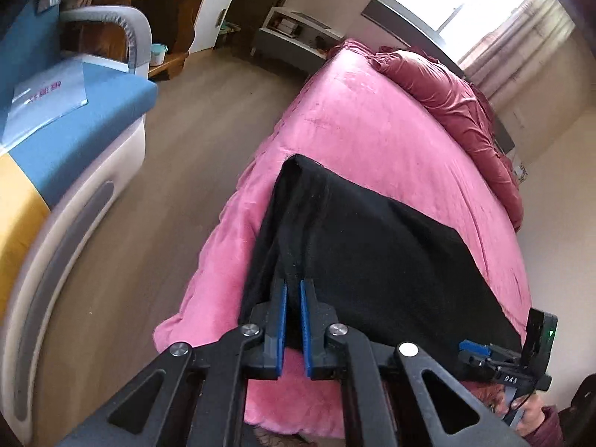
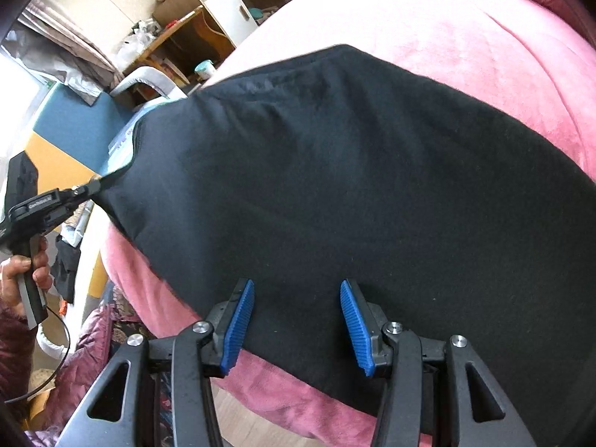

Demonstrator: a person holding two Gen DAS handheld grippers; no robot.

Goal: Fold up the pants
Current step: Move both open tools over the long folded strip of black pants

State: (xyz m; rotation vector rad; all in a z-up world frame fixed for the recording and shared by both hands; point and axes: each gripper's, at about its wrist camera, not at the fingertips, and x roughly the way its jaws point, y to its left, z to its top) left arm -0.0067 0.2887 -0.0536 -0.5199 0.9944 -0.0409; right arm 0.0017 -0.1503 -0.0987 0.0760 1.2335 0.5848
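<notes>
Black pants (image 1: 372, 246) lie on a pink bed cover (image 1: 365, 119); they also fill the middle of the right wrist view (image 2: 354, 171). My left gripper (image 1: 293, 287) is shut on the pants' near edge and lifts it off the bed; it shows at the left of the right wrist view (image 2: 93, 186), pinching the cloth. My right gripper (image 2: 297, 290) is open, its blue pads (image 2: 238, 320) spread over the pants' near edge, with nothing between them. It shows at the lower right of the left wrist view (image 1: 469, 346).
A dark pink quilt (image 1: 458, 104) is bunched along the bed's far side. A blue and yellow couch (image 1: 63, 138) stands left of the bed across bare floor (image 1: 178, 171). A desk and cabinets (image 1: 208, 7) line the far wall.
</notes>
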